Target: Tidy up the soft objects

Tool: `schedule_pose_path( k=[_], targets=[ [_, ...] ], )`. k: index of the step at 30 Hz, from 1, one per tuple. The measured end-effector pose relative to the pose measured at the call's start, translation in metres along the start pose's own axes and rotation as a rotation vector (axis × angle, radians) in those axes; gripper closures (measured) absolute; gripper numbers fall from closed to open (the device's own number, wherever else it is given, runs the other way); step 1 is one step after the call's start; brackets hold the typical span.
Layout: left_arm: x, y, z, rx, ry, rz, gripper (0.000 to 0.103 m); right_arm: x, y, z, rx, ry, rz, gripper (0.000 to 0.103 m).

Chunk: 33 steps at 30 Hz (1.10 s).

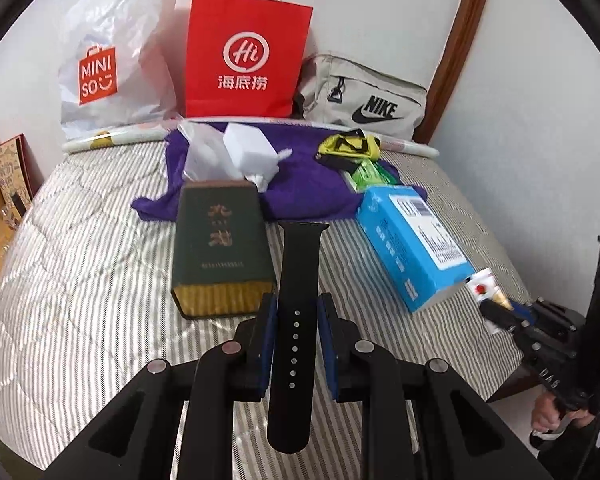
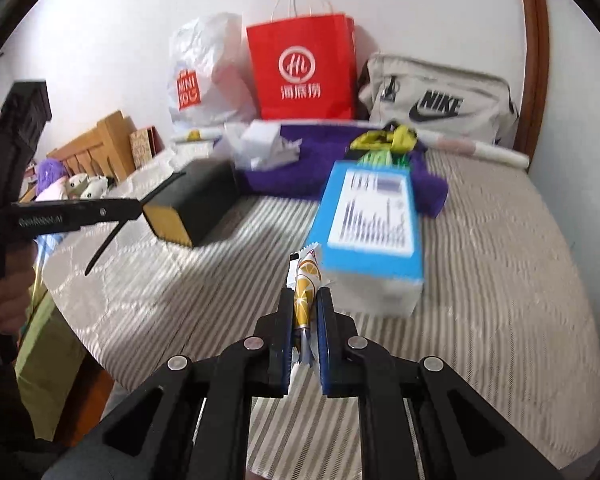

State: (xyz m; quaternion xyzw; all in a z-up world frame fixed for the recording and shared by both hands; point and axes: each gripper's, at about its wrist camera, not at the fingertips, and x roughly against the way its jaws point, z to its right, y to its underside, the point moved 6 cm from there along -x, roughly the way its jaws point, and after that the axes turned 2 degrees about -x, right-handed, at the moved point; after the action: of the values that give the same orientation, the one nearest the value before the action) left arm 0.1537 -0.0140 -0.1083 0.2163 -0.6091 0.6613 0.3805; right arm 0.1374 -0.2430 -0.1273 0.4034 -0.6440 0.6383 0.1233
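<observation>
**Both tools loaded over the bed — slip and snag risks**

Left tool (image 1: pixel 296 344) pinches a black watch strap (image 1: pixel 300 272) by its edges, roughly mid-length. The strap stands up ahead of the pads and its holed end hangs down behind them, all above the striped bed (image 1: pixel 100 264). Right tool (image 2: pixel 305 320) is pressed together on a small orange-print sachet (image 2: pixel 306 284), held above the bed just in front of the blue box (image 2: pixel 372 216).

Likely risks, judged from this frame:
- The strap is gripped on thin, smooth edges with a long free length either side. A fast swing or tilt could make it pivot or slide out of the pads.
- The sachet is thin and crinkly and most of it pokes past the pads. It could squirt out if the grip eases, or tear if squeezed harder.
- The right tool sits near the blue box, so pushing forward could nudge the box or catch the sachet's top on it.
- The green book (image 1: pixel 220 248) lies just left of the strap, so a low sweep could drag the strap end across it.
- The destination is unclear. The red paper bag (image 1: pixel 246 60), white plastic bag (image 1: pixel 112 60) and grey Nike bag (image 1: pixel 364 96) stand at the back. The purple cloth (image 1: pixel 300 184), piled with small items, lies in between, so a low reach could snag it.
- The right view is blurred, so fine clearances cannot be told.
</observation>
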Motion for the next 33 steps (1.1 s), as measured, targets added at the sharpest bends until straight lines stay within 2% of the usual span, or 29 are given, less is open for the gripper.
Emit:
schedule_pose_path(
  k=[6, 16, 33],
  targets=[
    [-0.004, -0.025, -0.013, 0.025, -0.026, 0.009, 0.083, 0.000, -0.035, 0.007, 0.016, 0.005, 0.038, 0.092],
    [-0.022, -0.062, -0.034, 0.070, -0.056, 0.006, 0.083, -0.031, -0.084, 0.017, 0.017, -0.016, 0.037, 0.092],
    [-0.071, -0.116, -0.057, 0.124, -0.046, -0.013, 0.083, -0.092, -0.152, 0.032, 0.039, -0.042, 0.021, 0.092]
  ],
)
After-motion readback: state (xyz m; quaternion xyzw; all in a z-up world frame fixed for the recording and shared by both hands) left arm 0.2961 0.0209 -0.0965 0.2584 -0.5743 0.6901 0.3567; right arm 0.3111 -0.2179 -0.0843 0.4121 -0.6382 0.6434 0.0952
